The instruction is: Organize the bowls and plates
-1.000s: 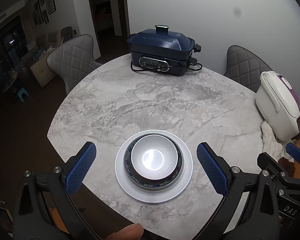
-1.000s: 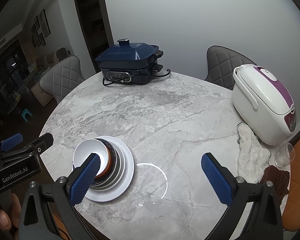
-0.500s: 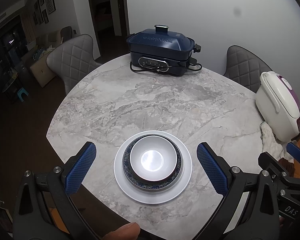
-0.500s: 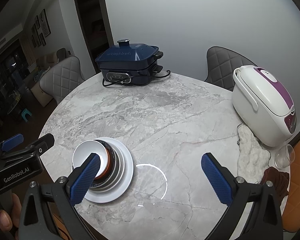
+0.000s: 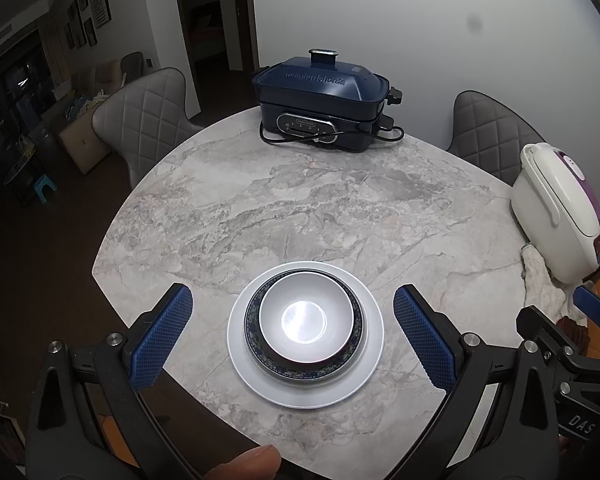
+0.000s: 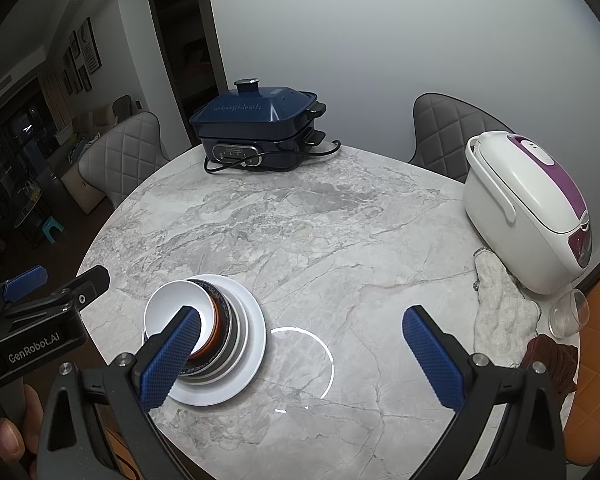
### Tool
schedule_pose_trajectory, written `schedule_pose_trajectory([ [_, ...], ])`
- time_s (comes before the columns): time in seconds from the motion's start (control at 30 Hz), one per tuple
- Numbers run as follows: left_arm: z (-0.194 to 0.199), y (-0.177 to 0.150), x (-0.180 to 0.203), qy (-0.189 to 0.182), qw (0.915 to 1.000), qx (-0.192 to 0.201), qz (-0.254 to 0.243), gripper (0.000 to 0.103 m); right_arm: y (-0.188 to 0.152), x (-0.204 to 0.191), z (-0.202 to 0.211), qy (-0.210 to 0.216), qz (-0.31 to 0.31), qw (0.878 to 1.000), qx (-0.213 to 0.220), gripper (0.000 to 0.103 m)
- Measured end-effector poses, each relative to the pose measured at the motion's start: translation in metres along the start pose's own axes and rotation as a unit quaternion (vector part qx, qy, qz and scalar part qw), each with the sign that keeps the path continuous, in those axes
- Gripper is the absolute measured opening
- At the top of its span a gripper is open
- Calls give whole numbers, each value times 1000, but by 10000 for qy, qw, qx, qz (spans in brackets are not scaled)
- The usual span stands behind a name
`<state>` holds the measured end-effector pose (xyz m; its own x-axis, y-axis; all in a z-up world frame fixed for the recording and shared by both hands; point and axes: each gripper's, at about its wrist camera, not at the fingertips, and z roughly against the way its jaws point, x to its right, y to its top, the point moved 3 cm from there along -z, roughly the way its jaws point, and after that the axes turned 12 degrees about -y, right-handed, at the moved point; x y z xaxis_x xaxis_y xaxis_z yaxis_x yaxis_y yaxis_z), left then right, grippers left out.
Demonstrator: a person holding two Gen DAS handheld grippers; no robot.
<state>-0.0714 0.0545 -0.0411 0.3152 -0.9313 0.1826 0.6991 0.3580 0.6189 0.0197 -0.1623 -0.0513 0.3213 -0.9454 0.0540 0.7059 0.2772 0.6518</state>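
Note:
A stack of dishes stands near the front edge of the round marble table (image 5: 300, 208). A white bowl (image 5: 306, 322) sits on top, in a dark blue patterned dish (image 5: 254, 340), on a wide white plate (image 5: 364, 372). In the right wrist view the white bowl (image 6: 168, 304) tops several nested bowls on the white plate (image 6: 252, 344). My left gripper (image 5: 292, 340) is open and empty, held above the stack. My right gripper (image 6: 300, 356) is open and empty, to the right of the stack. The left gripper also shows in the right wrist view (image 6: 44, 288).
A dark blue electric cooker (image 5: 320, 100) with a cord stands at the table's far edge. A white and purple rice cooker (image 6: 528, 208) stands at the right, with a cloth (image 6: 500, 308) and a tipped glass (image 6: 568, 314) beside it. Grey chairs (image 5: 140, 120) surround the table.
Both grippers have stayed open and nearly still. The views have shifted only slightly. The stack has not moved.

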Motion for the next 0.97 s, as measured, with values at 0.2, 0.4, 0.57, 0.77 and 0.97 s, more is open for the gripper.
schedule_pose_trajectory([
  [0.2, -2, 3, 1, 10, 10000, 13, -16, 102, 3, 2, -2, 8, 17, 10000, -1, 103],
  [0.4, -1, 2, 2, 26, 10000, 38, -11, 102, 2, 1, -1, 5, 17, 10000, -2, 103],
  [0.57, 2, 2, 5, -18, 10000, 80, -9, 102, 3, 1, -3, 26, 26, 10000, -20, 103],
  [0.77, 14, -1, 9, 40, 9997, 231, -45, 102, 2, 0, -3, 29, 32, 10000, -18, 103],
  [0.97, 15, -1, 7, 33, 9997, 256, 4, 102, 0, -2, -3, 36, 44, 10000, -19, 103],
])
